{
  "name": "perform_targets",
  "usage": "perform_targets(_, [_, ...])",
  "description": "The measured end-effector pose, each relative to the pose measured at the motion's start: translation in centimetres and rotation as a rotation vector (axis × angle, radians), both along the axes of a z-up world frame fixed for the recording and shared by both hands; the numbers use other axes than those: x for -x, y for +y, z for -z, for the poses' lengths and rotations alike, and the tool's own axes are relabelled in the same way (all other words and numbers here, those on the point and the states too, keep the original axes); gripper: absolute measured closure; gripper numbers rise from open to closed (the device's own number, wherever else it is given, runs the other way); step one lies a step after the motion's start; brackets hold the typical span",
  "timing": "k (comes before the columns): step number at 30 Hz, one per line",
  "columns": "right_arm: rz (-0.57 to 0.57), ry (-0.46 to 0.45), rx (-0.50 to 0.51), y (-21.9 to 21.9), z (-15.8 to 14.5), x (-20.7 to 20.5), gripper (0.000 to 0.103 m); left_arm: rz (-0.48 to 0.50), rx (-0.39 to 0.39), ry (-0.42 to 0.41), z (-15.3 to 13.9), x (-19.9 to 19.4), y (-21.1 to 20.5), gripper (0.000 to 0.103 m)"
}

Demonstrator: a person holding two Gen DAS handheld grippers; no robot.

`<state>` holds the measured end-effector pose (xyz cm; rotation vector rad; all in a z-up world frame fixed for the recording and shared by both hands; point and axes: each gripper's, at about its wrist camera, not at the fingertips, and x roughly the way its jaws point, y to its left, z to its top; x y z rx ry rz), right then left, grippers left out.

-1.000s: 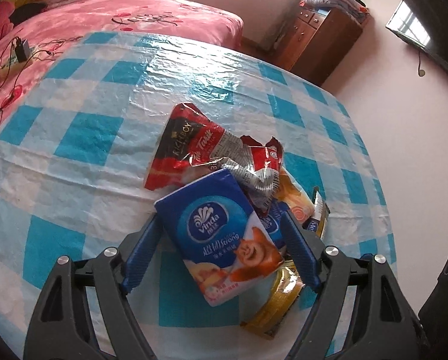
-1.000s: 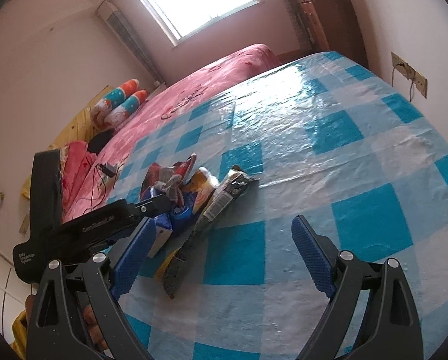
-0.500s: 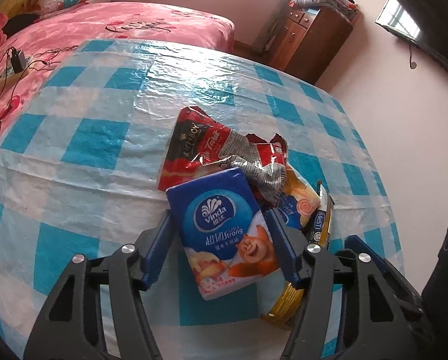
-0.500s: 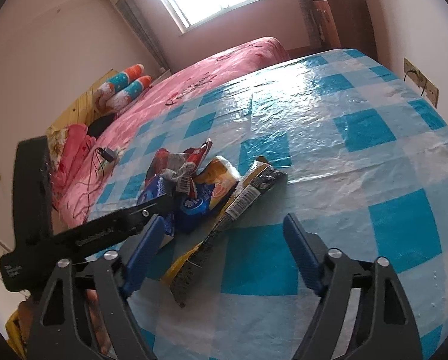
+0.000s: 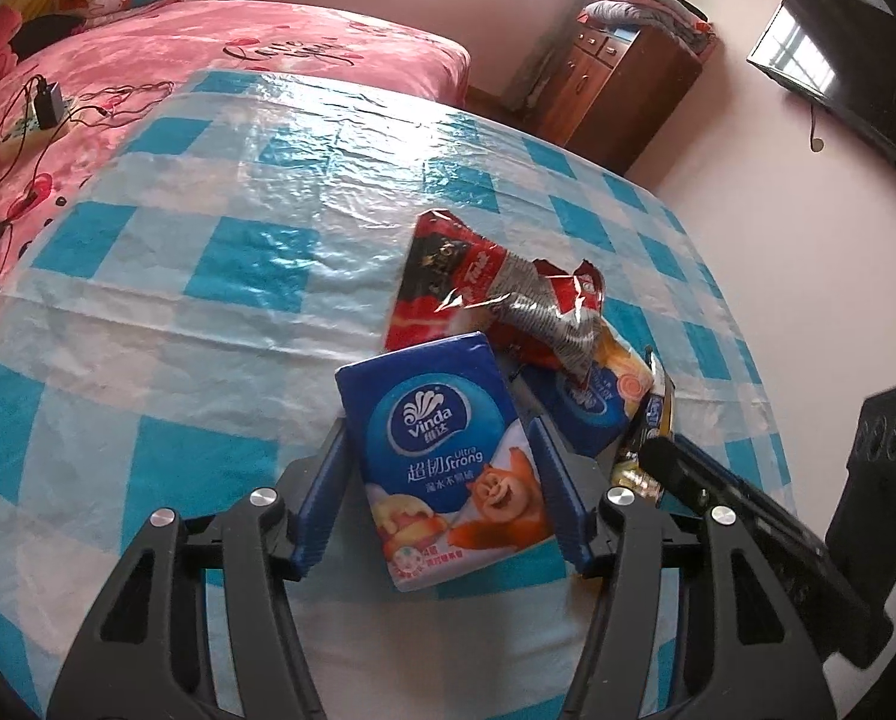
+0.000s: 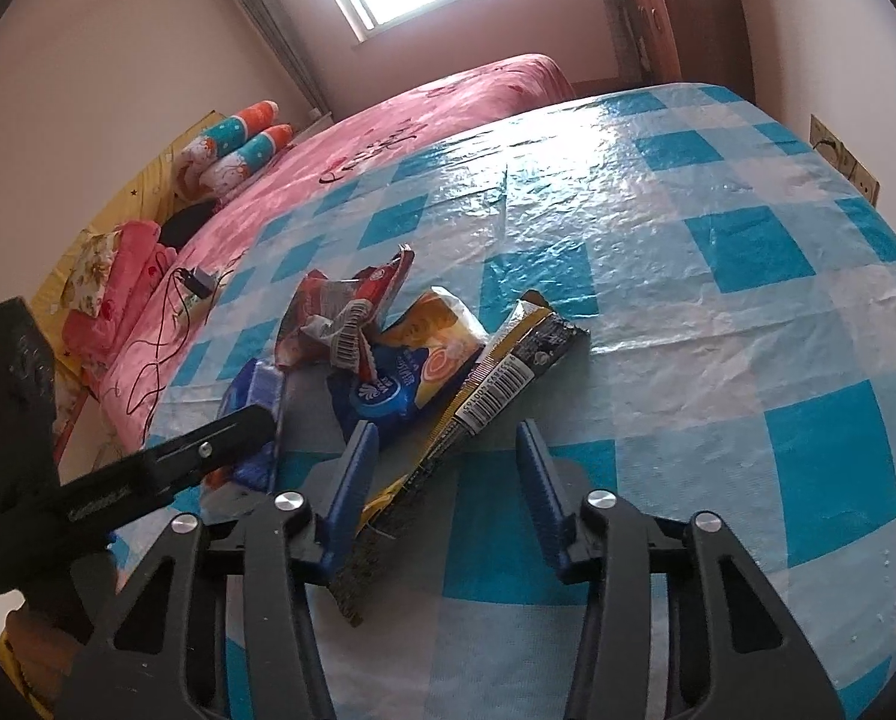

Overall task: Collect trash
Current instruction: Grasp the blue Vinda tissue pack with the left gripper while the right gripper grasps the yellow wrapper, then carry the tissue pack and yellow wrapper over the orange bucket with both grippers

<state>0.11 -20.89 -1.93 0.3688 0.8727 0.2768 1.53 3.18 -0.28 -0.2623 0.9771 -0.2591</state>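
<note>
A heap of trash lies on the blue-checked table [image 5: 238,252]. My left gripper [image 5: 436,432] is shut on a blue Vinda tissue pack [image 5: 442,456], with a pad against each side. Behind the pack lie a crumpled red wrapper [image 5: 448,282] and an orange-and-blue wrapper [image 5: 604,396]. In the right wrist view my right gripper [image 6: 446,429] is closing. A long black-and-gold wrapper [image 6: 508,372] runs between its jaws, beside the left pad and apart from the right one. The left gripper's black body [image 6: 148,468] shows at the left there, on the tissue pack [image 6: 256,396].
A pink bed [image 5: 208,42] borders the table's far side, with a charger and cables [image 5: 46,102] on it. A wooden cabinet [image 5: 622,78] and a wall-mounted TV [image 5: 838,60] stand beyond. A wall socket [image 6: 844,162] sits by the table's right edge.
Both pairs of jaws have narrowed. The left ones came in against the tissue pack's sides. The right gripper moved up to the heap, and the long wrapper now lies between its jaws.
</note>
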Motion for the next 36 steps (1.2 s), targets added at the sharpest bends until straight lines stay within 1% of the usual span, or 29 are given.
perform_targets(2, [0.001,0.001,0.000,-0.1,0.0,-0.1,0.058,0.001,0.003,0.000,0.0,0.4,0.5,0.043])
perform_targets(5, [-0.002,0.006,0.003,0.0,0.1,-0.2,0.065,0.008,0.005,0.000,0.1,0.9,1.0,0.042])
perform_targets(7, [-0.006,0.008,0.008,0.1,0.1,-0.3,0.066,0.011,0.006,-0.002,0.1,1.2,1.4,0.043])
perform_targets(9, [-0.009,0.011,0.014,0.1,0.1,-0.3,0.071,0.014,0.013,-0.001,0.1,1.6,1.8,0.043])
perform_targets(13, [-0.015,0.012,0.021,0.2,0.1,-0.4,0.074,0.021,0.018,-0.002,0.1,2.3,2.3,0.042])
perform_targets(21, [-0.020,0.013,0.012,0.1,0.2,-0.4,0.085,0.024,0.037,0.002,0.2,3.5,3.9,0.042])
perform_targets(30, [0.005,-0.014,-0.012,-0.5,-0.1,0.3,0.092,0.027,0.053,0.001,0.2,4.5,5.0,0.042])
perform_targets(36, [0.017,-0.042,-0.009,-0.6,-0.5,1.4,0.094,0.032,0.064,-0.005,0.0,5.5,5.7,0.042])
